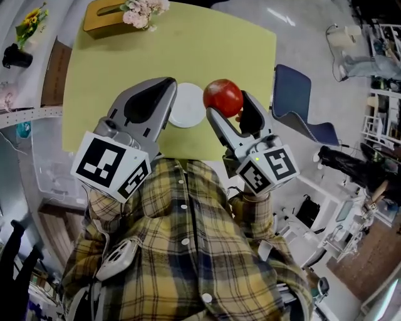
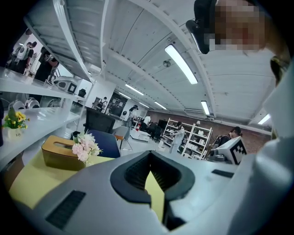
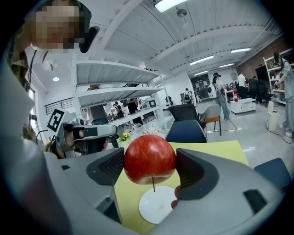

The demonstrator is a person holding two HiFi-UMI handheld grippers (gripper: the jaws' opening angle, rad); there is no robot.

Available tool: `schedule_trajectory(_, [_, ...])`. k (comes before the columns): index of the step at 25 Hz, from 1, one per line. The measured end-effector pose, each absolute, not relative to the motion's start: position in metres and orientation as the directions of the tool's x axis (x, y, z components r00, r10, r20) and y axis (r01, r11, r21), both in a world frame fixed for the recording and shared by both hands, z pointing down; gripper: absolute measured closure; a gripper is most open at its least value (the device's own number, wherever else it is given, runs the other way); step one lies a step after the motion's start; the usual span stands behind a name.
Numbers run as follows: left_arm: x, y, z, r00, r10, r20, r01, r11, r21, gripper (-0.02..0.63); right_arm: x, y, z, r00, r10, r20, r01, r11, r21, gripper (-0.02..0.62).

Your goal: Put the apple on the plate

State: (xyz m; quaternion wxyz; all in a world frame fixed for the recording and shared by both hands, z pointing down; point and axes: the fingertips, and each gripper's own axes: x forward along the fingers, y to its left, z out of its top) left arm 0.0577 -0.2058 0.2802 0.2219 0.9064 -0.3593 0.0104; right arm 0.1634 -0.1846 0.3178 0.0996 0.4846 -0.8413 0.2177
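Observation:
A red apple [image 1: 222,97] [image 3: 149,158] is held in the air, stem downward, with my right gripper [image 1: 225,108] [image 3: 150,169] shut on it. A small white plate [image 1: 187,105] [image 3: 157,205] lies on the yellow-green table [image 1: 119,63] [image 3: 216,149], below the apple and slightly to its left in the head view. My left gripper [image 1: 168,84] [image 2: 149,157] hovers by the plate's left edge, jaws shut with nothing between them. The left gripper view looks out over the table and shows neither plate nor apple.
A wooden tissue box [image 1: 103,14] [image 2: 59,151] and pink flowers [image 1: 145,11] [image 2: 86,147] stand at the table's far edge. A blue chair [image 1: 294,94] stands to the right of the table. Shelves and a yellow flower pot [image 1: 28,22] line the left side.

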Motion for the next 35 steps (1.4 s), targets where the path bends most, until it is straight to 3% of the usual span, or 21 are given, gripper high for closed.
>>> schedule_trajectory(35, [0.066,-0.203,0.418,0.696,-0.620,0.361,-0.712,-0.537,0.452,0.600,0.134,-0.181,0.485,-0.630,-0.560,0.538,-0.776,0.453,-0.438,0.255])
